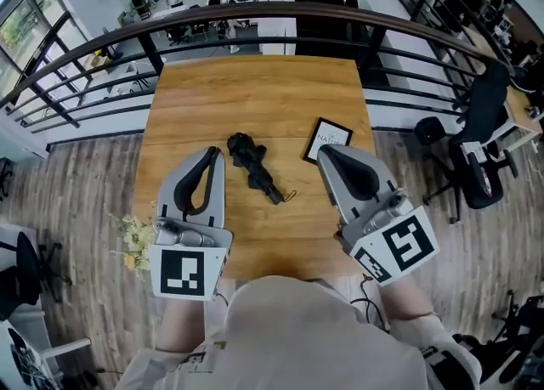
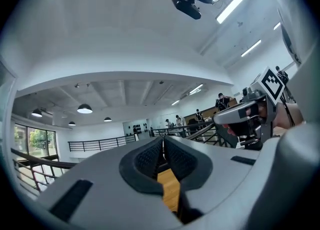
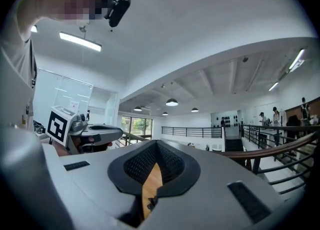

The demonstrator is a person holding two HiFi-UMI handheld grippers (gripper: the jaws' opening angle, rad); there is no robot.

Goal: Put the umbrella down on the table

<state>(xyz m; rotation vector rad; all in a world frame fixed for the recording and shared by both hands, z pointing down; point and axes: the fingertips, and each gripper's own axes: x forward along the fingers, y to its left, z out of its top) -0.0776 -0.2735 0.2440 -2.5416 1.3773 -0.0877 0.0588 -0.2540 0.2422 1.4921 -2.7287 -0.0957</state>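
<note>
A folded black umbrella (image 1: 253, 166) lies on the wooden table (image 1: 255, 95), near its middle, with its strap end pointing toward me. Neither gripper touches it. My left gripper (image 1: 214, 152) is held up to the left of the umbrella, its jaws closed tip to tip with nothing between them. My right gripper (image 1: 325, 152) is held up on the umbrella's right, also shut and empty. In the left gripper view the jaws (image 2: 163, 141) meet and point level across the room, over a strip of table. The right gripper view shows the same of its closed jaws (image 3: 157, 145).
A black-framed card (image 1: 328, 141) lies on the table just beyond my right gripper. A dark railing (image 1: 255, 14) runs behind the table's far edge. Pale flowers (image 1: 136, 240) sit by the table's left side, and a black office chair (image 1: 484, 142) stands to the right.
</note>
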